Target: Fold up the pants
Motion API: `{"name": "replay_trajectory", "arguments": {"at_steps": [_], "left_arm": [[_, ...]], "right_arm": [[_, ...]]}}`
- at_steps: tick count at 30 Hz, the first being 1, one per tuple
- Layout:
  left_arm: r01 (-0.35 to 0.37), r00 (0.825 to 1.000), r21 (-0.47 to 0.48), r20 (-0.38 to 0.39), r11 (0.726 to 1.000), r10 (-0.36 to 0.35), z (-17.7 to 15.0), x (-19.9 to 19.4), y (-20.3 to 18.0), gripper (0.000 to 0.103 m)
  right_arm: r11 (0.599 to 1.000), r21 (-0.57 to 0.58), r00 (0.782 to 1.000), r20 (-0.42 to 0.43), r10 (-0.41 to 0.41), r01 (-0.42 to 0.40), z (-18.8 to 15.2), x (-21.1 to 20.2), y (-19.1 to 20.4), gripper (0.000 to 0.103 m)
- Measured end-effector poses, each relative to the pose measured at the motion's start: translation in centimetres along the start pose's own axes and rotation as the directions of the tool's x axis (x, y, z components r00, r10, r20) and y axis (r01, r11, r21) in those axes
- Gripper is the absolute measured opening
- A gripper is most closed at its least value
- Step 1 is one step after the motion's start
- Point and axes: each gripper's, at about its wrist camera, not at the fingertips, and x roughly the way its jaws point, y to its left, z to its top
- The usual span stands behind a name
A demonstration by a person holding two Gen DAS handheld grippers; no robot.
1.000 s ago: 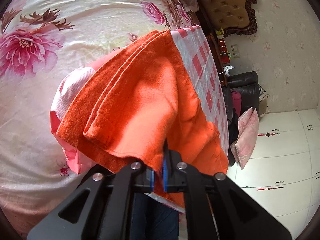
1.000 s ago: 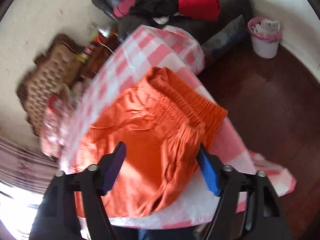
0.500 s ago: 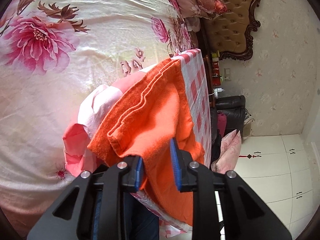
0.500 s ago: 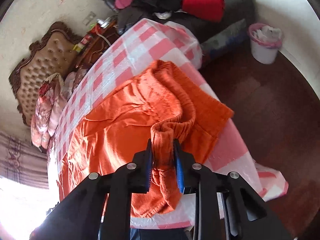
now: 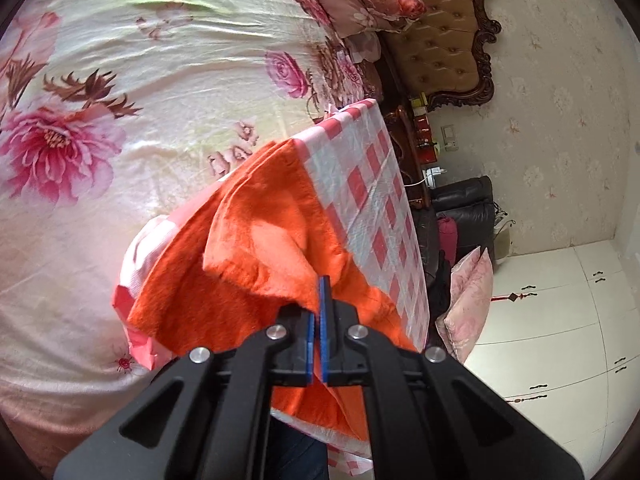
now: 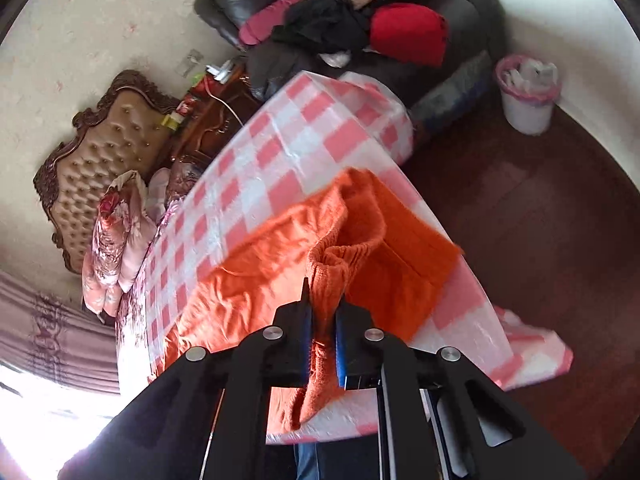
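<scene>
The left tool (image 5: 319,334) has its blue pads pressed together on a hem edge of the orange pants (image 5: 256,264), lifting that corner off the worktop (image 5: 372,200). The right tool (image 6: 323,334) is closing on the bunched, ribbed waistband, which stands pinched between its pads. The rest of the pants lies spread on the pink-and-white checked cloth covering the worktop, toward 6 o'clock in both views. In the left wrist view, a bed with a floral cover (image 5: 120,120) fills 9 to 12 o'clock, and a tufted brown headboard (image 5: 444,32) sits at 1 o'clock. In the right wrist view, a black sofa (image 6: 460,20) heaped with clothes and cushions stands at 12 o'clock. At 2 o'clock a white wastebasket (image 6: 528,108) with a pink liner holds crumpled white scraps on the dark wood floor (image 6: 540,240).
</scene>
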Motion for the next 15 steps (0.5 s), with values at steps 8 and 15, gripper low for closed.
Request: {"name": "replay_trajectory", "arguments": {"at_steps": [8,15], "left_arm": [[-0.005,1.0,0.027,-0.001,1.0,0.005,0.8,-0.4,-2.2,0.001],[0.01,0.999,0.099,-0.043,0.995,-0.006,7.9,3.1,-10.8,0.001]], "right_arm": [[1.0,0.009,0.999,-0.016,0.03,-0.03,1.9,0.0,1.4,0.01],[0.997,-0.01,0.997,-0.045,0.07,-0.07,8.2,1.8,5.5,0.01]]}}
